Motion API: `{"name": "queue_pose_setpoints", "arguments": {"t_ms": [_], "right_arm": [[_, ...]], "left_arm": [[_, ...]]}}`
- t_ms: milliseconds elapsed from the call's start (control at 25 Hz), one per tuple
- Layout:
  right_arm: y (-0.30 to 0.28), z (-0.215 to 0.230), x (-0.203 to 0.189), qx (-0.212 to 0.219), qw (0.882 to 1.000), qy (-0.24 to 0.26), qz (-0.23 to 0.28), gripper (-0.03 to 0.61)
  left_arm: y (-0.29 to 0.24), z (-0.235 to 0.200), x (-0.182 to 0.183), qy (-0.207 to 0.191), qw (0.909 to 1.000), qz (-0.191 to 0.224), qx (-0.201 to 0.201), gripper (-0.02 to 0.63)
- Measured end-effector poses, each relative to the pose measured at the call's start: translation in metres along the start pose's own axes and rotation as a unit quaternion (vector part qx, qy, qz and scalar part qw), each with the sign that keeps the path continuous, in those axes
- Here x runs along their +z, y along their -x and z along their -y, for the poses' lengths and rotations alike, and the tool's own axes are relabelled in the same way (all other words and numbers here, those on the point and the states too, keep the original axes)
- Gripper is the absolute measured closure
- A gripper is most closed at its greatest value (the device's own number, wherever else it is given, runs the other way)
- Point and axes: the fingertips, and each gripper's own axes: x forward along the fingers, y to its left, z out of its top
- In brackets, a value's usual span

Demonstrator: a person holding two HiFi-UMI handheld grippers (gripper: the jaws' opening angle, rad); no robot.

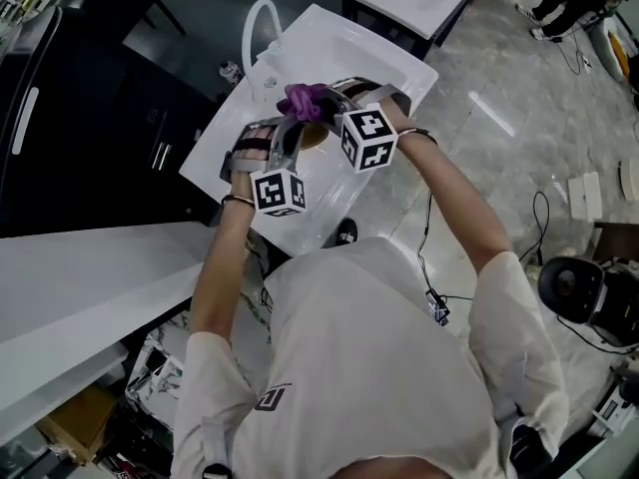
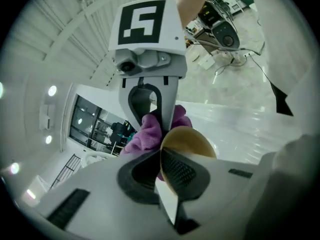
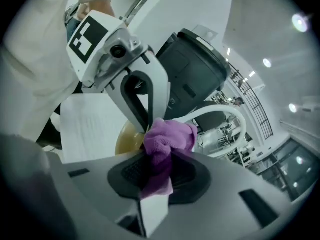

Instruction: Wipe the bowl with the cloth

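Both grippers meet over the white sink in the upper middle of the head view, each with its marker cube turned toward the camera. The left gripper has its jaws pressed together on the rim of the yellow bowl. The bowl is held up off the sink and shows just right of centre in the left gripper view.

The right gripper has its jaws clamped on the purple cloth. A bunched wad sticks out past the tips, and a thin strip of cloth runs back between the pads. The wad lies against the bowl. In the left gripper view it sits just left of the bowl and partly behind it. In the right gripper view the bowl peeks out at the cloth's lower left, partly hidden by the left gripper. The faucet arches right of centre there.
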Motion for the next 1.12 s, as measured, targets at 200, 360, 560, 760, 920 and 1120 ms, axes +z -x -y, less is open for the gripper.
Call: {"name": "queue_pose_setpoints", "arguments": {"t_ms": [200, 360, 560, 760, 920, 1120], "right_arm": [[-0.006, -0.015, -0.012, 0.019, 0.997, 0.070, -0.025, 0.503], [-0.004, -0.018, -0.019, 0.029, 0.996, 0.082, -0.031, 0.503], [0.001, -0.017, -0.030, 0.024, 0.998, 0.057, -0.034, 0.505], [0.008, -0.015, -0.039, 0.019, 0.999, 0.035, -0.037, 0.505], [0.014, -0.011, -0.043, -0.004, 0.999, 0.000, -0.032, 0.505], [0.023, -0.010, -0.048, -0.024, 0.999, -0.031, -0.021, 0.505]], "left_arm": [[0.002, 0.008, 0.001, -0.064, 0.9979, 0.002, -0.007, 0.597], [0.004, 0.002, 0.001, -0.043, 0.9990, 0.005, 0.001, 0.595], [0.007, -0.018, -0.001, 0.046, 0.9985, 0.022, 0.020, 0.595], [0.006, -0.045, -0.007, 0.180, 0.9822, 0.049, 0.020, 0.594], [-0.001, -0.055, -0.009, 0.270, 0.9608, 0.063, 0.017, 0.591], [-0.006, -0.062, -0.011, 0.348, 0.9338, 0.082, 0.005, 0.589]]}}
